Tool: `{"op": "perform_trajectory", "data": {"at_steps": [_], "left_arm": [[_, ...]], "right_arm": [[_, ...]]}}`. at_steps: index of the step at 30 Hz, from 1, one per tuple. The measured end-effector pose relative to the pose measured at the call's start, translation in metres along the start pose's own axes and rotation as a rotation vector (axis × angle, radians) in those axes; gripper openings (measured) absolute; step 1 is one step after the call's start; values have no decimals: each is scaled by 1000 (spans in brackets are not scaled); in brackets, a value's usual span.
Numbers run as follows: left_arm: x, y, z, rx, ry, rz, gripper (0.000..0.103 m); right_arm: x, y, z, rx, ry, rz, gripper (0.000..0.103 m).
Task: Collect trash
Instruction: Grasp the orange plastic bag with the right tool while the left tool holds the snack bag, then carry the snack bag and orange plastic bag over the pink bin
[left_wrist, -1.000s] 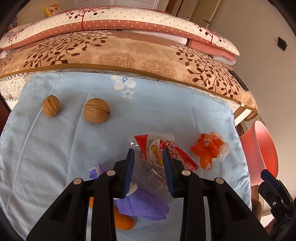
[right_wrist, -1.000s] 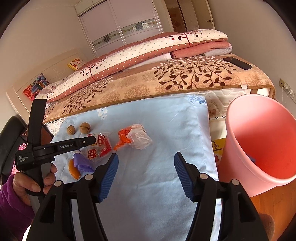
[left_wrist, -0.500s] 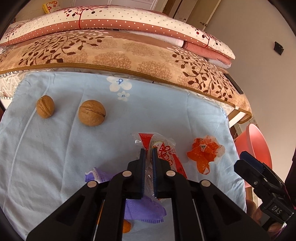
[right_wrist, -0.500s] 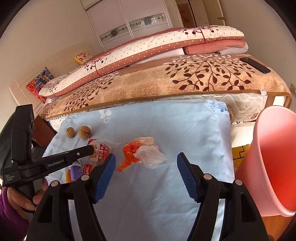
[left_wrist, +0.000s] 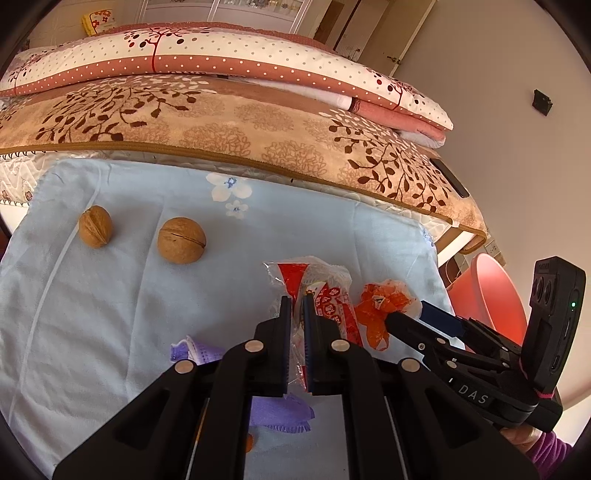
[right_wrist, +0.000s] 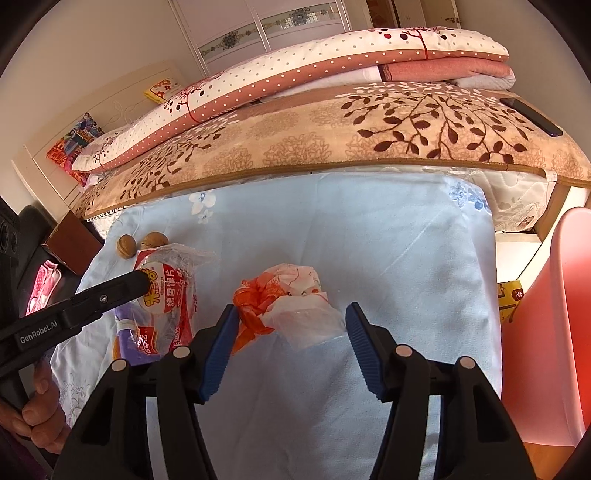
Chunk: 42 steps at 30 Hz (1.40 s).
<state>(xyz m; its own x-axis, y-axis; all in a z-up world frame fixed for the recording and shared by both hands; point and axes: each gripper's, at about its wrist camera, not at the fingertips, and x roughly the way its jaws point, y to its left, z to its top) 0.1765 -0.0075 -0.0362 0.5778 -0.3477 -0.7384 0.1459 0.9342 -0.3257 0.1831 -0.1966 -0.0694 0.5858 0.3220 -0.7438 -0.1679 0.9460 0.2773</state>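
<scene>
Left gripper (left_wrist: 296, 299) pinched nearly closed on the red-and-clear snack wrapper (left_wrist: 325, 295), thin plastic caught between the pads; wrapper sits mid-front on the blue sheet (left_wrist: 110, 314), partly lifted off it. Right-wrist view shows the same gripper tip pressed into that wrapper (right_wrist: 166, 291) from the left.

Right gripper (right_wrist: 291, 317) is wide, jaws closing, straddling the crumpled orange-and-white wrapper (right_wrist: 284, 299); left pad just beside or touching the orange part, right pad apart from it, so nothing gripped. That wrapper lies on the sheet just right of the snack wrapper (left_wrist: 380, 306).

Purple wrapper (left_wrist: 280, 410) lies on the sheet under the left gripper, something orange peeking out below it. Two walnuts (left_wrist: 181, 240) well apart from the trash, back-left on the sheet. Pink bin (right_wrist: 554, 314) stands off the sheet's right edge, beside the bed. A hand (right_wrist: 40, 410) grips the left tool's handle
</scene>
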Motion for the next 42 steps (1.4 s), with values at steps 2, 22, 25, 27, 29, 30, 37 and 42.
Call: {"op": "perform_trajectory", "data": {"at_steps": [2,22,25,27,29,30,37,42], "left_arm": [[-2,0,-1,-2,-3,-3,6],[-39,-48,-22,71,-49,-94,6],[-43,-58,-25,88,-54,-108,6],[-44,-66,-26,99,-55,-117,6],[-46,-73,-27,110,-59,-125,6],[-47,-77,-27,116,-61,-130,6],[-49,-108,-28,169,-70,-162,6],[-47,-135,-27,214,-76,-188,6]], "right_arm": [[-4,1,-3,-2,-1,2,58],[-102,-7,-48,43,-123,-35,57],[-116,-11,-52,49,-148,-55,57],[-124,-14,-55,51,-163,-71,57],[-131,-17,-58,61,-174,-80,57],[-135,-19,-59,66,-181,-84,57],[-159,-38,-66,110,-229,-122,57],[-175,-60,-69,158,-260,-153,57]]}}
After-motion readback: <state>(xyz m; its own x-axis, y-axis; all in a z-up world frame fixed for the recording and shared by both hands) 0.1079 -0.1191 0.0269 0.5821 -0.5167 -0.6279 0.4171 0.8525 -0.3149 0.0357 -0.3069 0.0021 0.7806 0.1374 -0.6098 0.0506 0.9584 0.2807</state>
